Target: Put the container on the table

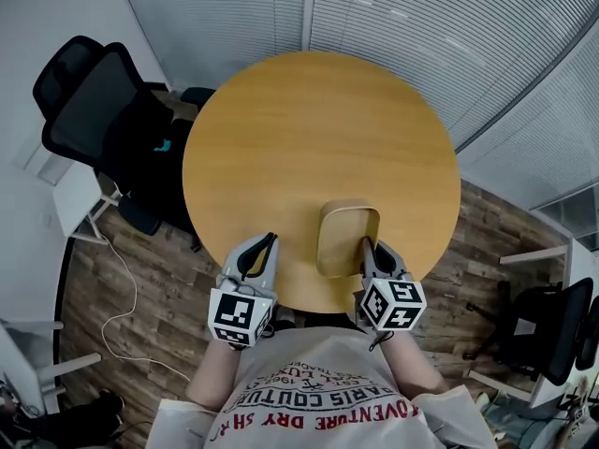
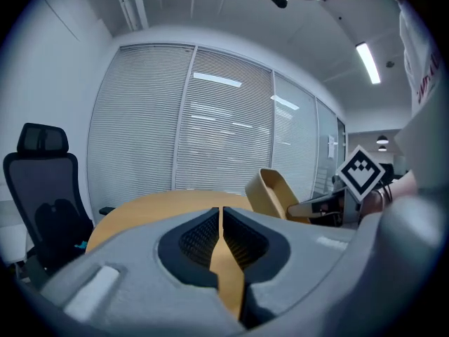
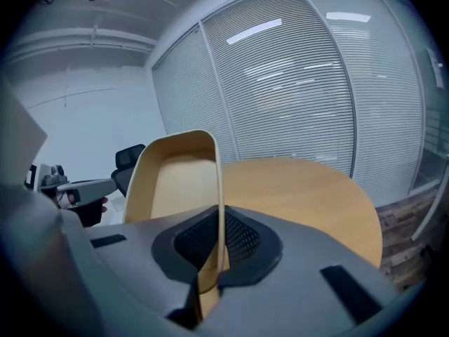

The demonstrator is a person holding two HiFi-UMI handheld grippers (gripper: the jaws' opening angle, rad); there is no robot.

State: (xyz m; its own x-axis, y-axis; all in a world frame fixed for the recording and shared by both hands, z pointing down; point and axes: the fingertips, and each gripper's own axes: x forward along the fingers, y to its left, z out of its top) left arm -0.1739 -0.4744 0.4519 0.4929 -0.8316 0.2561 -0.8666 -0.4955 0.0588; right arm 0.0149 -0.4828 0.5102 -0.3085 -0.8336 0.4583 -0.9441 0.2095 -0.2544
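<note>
A light wooden container (image 1: 348, 237) with rounded corners hangs tilted over the near right part of the round wooden table (image 1: 309, 129). My right gripper (image 1: 365, 244) is shut on its right wall. In the right gripper view the thin wall (image 3: 219, 181) runs upright between the jaws, with the container's inside (image 3: 175, 181) to the left. My left gripper (image 1: 271, 239) hovers by the table's front edge, left of the container and apart from it. Its jaws (image 2: 221, 213) are shut with nothing in them. From the left gripper view the container (image 2: 270, 192) and the right gripper (image 2: 316, 206) show at the right.
A black office chair (image 1: 94, 110) stands left of the table, a second one (image 1: 552, 330) at the far right. Blinds cover the curved glass wall (image 1: 393, 17) behind the table. A white cable (image 1: 122, 288) lies on the wood floor at the left.
</note>
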